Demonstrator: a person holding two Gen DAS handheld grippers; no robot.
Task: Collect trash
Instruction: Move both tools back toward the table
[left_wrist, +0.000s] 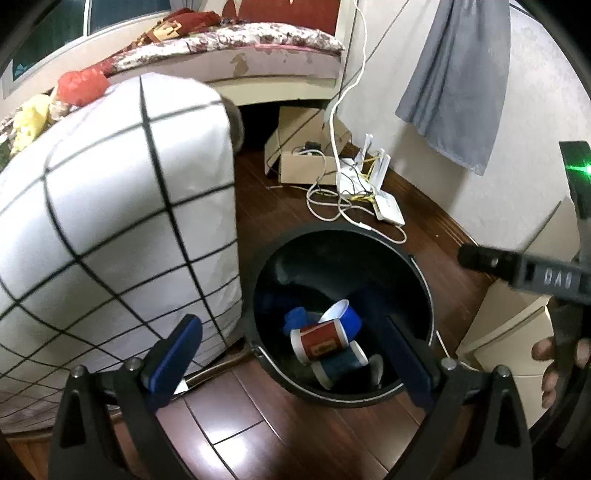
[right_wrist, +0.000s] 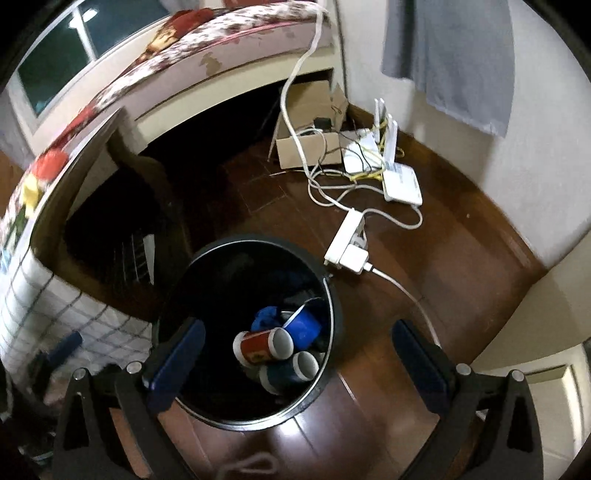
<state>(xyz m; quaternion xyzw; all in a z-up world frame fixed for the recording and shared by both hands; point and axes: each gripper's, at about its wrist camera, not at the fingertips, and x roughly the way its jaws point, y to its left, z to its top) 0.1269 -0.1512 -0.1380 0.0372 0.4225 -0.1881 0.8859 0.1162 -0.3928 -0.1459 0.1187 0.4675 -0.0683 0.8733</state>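
Left wrist view looks down on a round black plastic trash bin (left_wrist: 417, 273) standing on the dark wooden plank floor (left_wrist: 280, 435), its rim at five o'clock from the frame's centre. The left gripper (left_wrist: 291, 362) has its blue-padded fingers (left_wrist: 173, 354) spread wide, nothing between them but the bin's mouth. Inside lie a red-and-white paper cup (left_wrist: 319, 341), a dark blue paper cup (left_wrist: 341, 365), a bright blue cup (left_wrist: 345, 315) and a crumpled blue scrap (left_wrist: 295, 319). A white bedsheet with a black grid (left_wrist: 110, 221) hangs just beside the rim at nine o'clock, leaving little room there. Open floor runs toward twelve o'clock, until tangled white cables (left_wrist: 332, 199) and a white router (left_wrist: 384, 206) near the wall. In the right wrist view, the right gripper (right_wrist: 299, 362) also has its fingers (right_wrist: 177, 354) wide apart and empty, straddling the bin's rim (right_wrist: 334, 314). A white power strip (right_wrist: 347, 240) lies close to the rim at one o'clock; bare floor opens at three o'clock.
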